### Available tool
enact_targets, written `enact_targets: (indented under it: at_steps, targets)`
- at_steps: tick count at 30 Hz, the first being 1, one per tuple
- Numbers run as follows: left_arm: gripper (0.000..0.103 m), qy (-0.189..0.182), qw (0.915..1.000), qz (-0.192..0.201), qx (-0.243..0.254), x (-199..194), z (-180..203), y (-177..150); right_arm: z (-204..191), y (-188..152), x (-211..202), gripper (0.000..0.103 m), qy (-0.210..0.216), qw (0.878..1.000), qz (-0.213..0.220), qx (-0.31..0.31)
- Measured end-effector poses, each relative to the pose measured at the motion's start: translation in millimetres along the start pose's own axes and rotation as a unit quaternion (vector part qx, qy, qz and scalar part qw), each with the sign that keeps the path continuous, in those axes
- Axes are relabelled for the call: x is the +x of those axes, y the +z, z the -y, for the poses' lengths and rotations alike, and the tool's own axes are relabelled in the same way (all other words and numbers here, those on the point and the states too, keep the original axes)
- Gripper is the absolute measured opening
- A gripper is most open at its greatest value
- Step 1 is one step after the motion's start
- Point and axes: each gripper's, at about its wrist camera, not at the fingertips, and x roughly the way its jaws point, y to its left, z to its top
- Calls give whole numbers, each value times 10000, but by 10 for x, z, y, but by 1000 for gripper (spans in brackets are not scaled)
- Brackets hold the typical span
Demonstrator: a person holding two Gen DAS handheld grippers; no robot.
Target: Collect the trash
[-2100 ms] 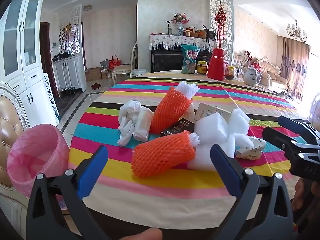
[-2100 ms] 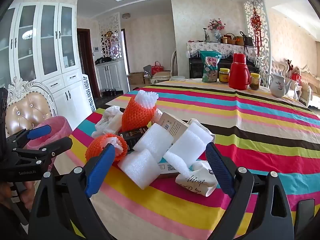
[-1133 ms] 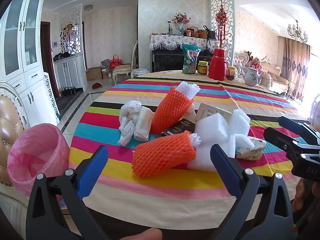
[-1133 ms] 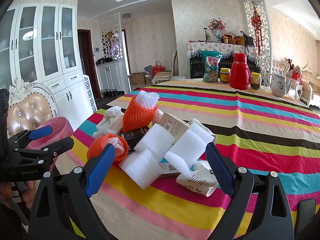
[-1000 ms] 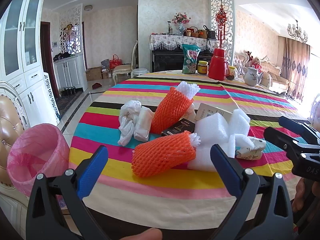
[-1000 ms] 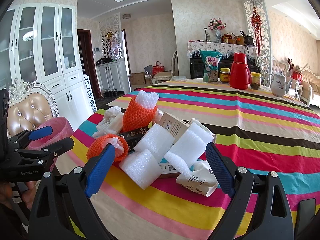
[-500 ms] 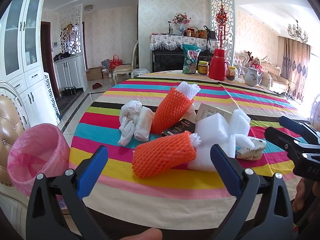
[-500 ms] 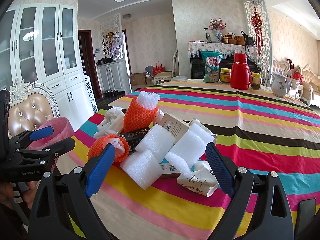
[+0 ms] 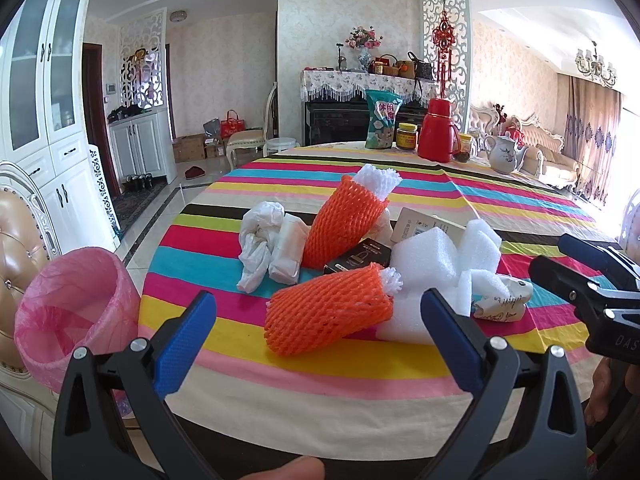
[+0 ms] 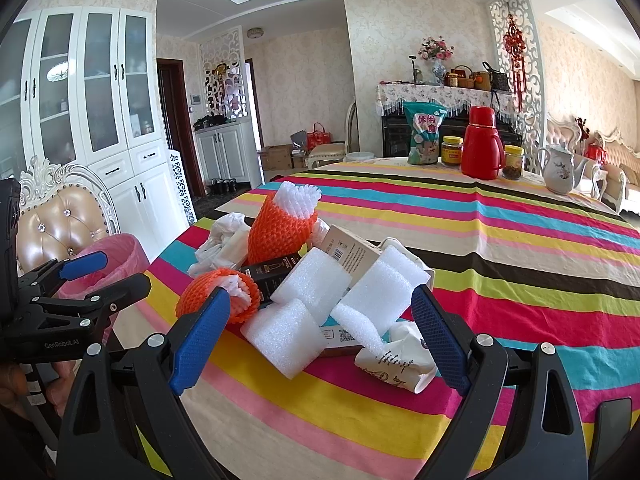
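A pile of trash lies near the front edge of the striped table (image 9: 460, 196): two orange foam nets (image 9: 330, 314) (image 9: 344, 222), white foam blocks (image 9: 424, 256) (image 10: 286, 336), crumpled white bags (image 9: 258, 246), a black box (image 9: 358, 258), a tan carton (image 10: 352, 252) and a crushed paper cup (image 10: 396, 360). My left gripper (image 9: 318, 344) is open just short of the nearer orange net. My right gripper (image 10: 320, 346) is open in front of the foam blocks. Each gripper shows in the other's view, left gripper (image 10: 104, 272), right gripper (image 9: 560, 256). A pink-lined bin (image 9: 76, 308) stands left of the table.
At the table's far end stand a red thermos (image 9: 438, 130), a snack bag (image 9: 382, 120), jars (image 9: 407, 138) and a white teapot (image 9: 506, 156). A padded chair (image 10: 60, 228) is behind the bin, white cabinets (image 10: 100, 128) along the left wall. A thumb (image 9: 296, 468) shows at the bottom edge.
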Motion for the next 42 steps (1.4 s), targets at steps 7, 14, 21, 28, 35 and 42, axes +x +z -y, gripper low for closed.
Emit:
enact_targets:
  at_steps: [7,14,21,28,35,42]
  targets:
    - [99,-1,10000,1,-9,2,-5,5,5,0,6,86,-3,10000,1,4]
    - [99,-7,10000,2,-26,9,-11,32,8,1,4,86,-2,10000,3,3]
    - [99,9,10000,7,-7,-4,-1,11,3,2,3,86,1,10000,-10,-7]
    - [99,4,10000,6,-6,-5,-2,13,3,2,3,86,2,10000,-6,-2]
    - [99,6,10000,1,-7,-4,0,13,3,0,3,86,-2,10000,-4,0]
    - [99,-25,9999,-88,-67,42,-13,-7,47,-5,26,86,-48,9999,-110,40]
